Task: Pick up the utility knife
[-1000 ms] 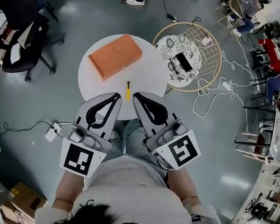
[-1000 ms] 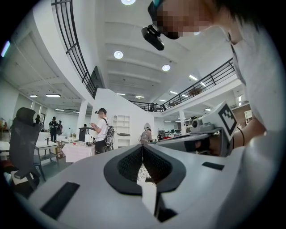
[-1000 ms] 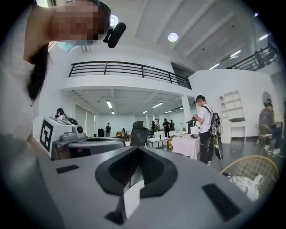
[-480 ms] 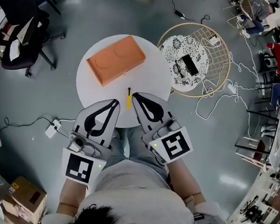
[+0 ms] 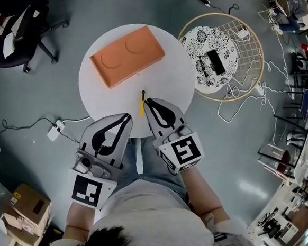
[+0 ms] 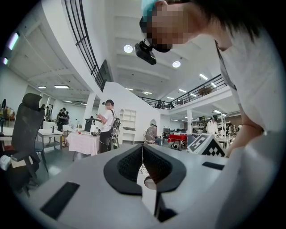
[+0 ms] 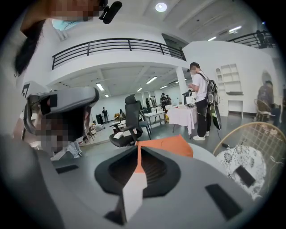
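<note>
The utility knife (image 5: 142, 104), yellow with a black end, lies on the round white table (image 5: 168, 78) near its front edge, pointing away from me. My right gripper (image 5: 148, 100) is shut, its tip over the table just right of the knife. My left gripper (image 5: 128, 115) is shut too and sits further back at the table's near rim, left of the knife. Neither one holds anything. Both gripper views look out level over the room, and the knife does not show in them. The right gripper view looks over the shut jaws to the orange box (image 7: 167, 145).
A flat orange box (image 5: 127, 55) lies on the far left part of the table. To the right stands a round wire basket (image 5: 250, 42) with a patterned cloth and a black device (image 5: 215, 61). An office chair (image 5: 18, 29), a power strip (image 5: 53, 133) and cables are on the floor.
The right gripper has moved forward over the table edge until its tip is beside the knife. The left gripper has stayed back near the rim. Both remain shut.
</note>
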`<state>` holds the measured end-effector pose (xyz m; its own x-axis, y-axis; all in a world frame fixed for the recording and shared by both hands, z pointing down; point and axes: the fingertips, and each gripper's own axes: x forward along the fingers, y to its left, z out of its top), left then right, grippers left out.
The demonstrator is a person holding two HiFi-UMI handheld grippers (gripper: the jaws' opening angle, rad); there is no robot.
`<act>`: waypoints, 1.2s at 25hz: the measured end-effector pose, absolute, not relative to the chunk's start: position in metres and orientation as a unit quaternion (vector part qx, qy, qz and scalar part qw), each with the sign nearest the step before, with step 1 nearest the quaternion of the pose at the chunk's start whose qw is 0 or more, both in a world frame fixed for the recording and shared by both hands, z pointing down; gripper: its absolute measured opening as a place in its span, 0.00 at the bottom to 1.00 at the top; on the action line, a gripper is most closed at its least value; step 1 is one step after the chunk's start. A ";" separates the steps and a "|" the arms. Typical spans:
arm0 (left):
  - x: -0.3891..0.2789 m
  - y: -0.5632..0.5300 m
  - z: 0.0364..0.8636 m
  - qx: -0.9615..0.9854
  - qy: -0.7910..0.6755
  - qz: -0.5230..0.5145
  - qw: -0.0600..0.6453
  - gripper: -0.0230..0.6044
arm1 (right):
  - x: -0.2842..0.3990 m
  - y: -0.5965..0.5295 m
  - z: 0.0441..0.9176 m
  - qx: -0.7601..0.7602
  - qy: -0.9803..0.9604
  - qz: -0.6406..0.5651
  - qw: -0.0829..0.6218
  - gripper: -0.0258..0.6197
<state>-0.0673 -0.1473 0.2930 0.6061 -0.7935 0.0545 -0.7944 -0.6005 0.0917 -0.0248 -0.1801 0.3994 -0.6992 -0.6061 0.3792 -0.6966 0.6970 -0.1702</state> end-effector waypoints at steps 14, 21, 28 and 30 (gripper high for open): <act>-0.070 -0.150 0.325 0.893 -0.444 0.019 0.075 0.05 | -0.021 -0.175 0.487 0.367 -0.882 0.204 0.214 0.13; -0.079 -0.147 0.340 0.886 -0.454 0.031 0.088 0.05 | -0.016 -0.169 0.530 0.381 -0.861 0.228 0.248 0.14; -0.087 -0.145 0.349 0.880 -0.464 0.035 0.095 0.05 | -0.013 -0.167 0.558 0.394 -0.844 0.245 0.269 0.16; -0.089 -0.143 0.351 0.879 -0.465 0.038 0.095 0.05 | -0.013 -0.166 0.567 0.398 -0.838 0.251 0.276 0.16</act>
